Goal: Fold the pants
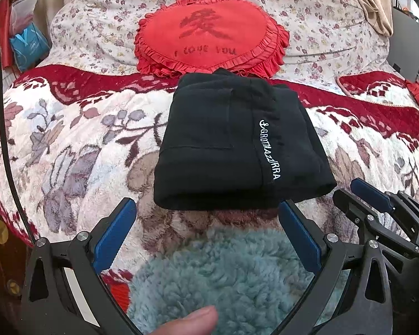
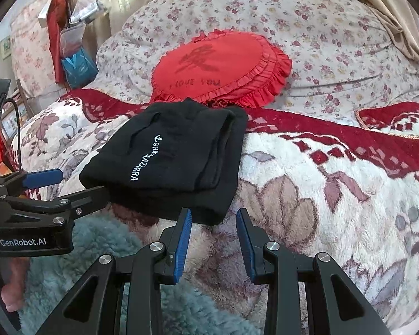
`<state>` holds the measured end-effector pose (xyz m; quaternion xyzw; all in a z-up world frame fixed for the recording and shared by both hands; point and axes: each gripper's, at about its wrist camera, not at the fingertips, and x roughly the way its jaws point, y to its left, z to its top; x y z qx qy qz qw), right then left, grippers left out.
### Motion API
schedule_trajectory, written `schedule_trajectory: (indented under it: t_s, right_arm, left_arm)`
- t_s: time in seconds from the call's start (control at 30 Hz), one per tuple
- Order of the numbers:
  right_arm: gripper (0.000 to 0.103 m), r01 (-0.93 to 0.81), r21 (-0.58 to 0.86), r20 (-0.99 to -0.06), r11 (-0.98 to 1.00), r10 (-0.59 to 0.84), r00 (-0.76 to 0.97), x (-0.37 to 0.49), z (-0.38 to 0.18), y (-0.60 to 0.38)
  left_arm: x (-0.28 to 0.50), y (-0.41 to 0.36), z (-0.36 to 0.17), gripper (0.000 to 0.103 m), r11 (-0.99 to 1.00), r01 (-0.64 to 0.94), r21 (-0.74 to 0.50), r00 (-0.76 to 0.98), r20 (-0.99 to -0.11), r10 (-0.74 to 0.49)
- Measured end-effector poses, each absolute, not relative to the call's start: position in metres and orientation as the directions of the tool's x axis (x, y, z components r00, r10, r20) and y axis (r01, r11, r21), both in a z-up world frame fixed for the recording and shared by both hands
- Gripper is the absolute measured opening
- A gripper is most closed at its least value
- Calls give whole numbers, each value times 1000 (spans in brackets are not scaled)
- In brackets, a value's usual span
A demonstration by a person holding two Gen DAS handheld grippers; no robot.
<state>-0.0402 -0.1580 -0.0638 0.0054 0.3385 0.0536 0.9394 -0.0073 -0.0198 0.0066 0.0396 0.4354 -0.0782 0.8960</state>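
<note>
Black pants [image 1: 237,142], folded into a compact rectangle with white lettering showing on top, are lying on the floral fleece blanket [image 1: 78,145] covering a bed, just in front of a red heart-shaped pillow [image 1: 209,36]. The left tool [image 1: 206,231] is hovering at the bundle's near edge with its jaws spread wide and nothing between them; its right blue pad is sitting just at the cloth's front edge. The right tool [image 2: 213,240] is waiting beside it at the bundle's near right corner, jaws partly apart and likewise gripping nothing, one pad close against the hem. A teal fuzzy cover [image 1: 226,276] is lying under both tools, and a person's fingertip [image 1: 190,321] is showing at the bottom of the left view.

Judging by the neat stack, the folding itself is looking all but finished, with both tools released and standing off. Any next move is likely calling for little more than a light press to flatten the layers, or a two-sided pinch under the front edge if the bundle is being carried away, taken carefully so the folds are not sliding apart.
</note>
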Motion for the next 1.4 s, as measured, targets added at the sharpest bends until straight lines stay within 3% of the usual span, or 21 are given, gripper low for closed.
schedule_trajectory:
  t_s: [1.4]
  right_arm:
    - [32, -97, 20, -660, 995, 87, 747, -39, -71, -155]
  left_arm:
    - [-7, -21, 1, 102, 982, 188, -13, 590, -798, -123]
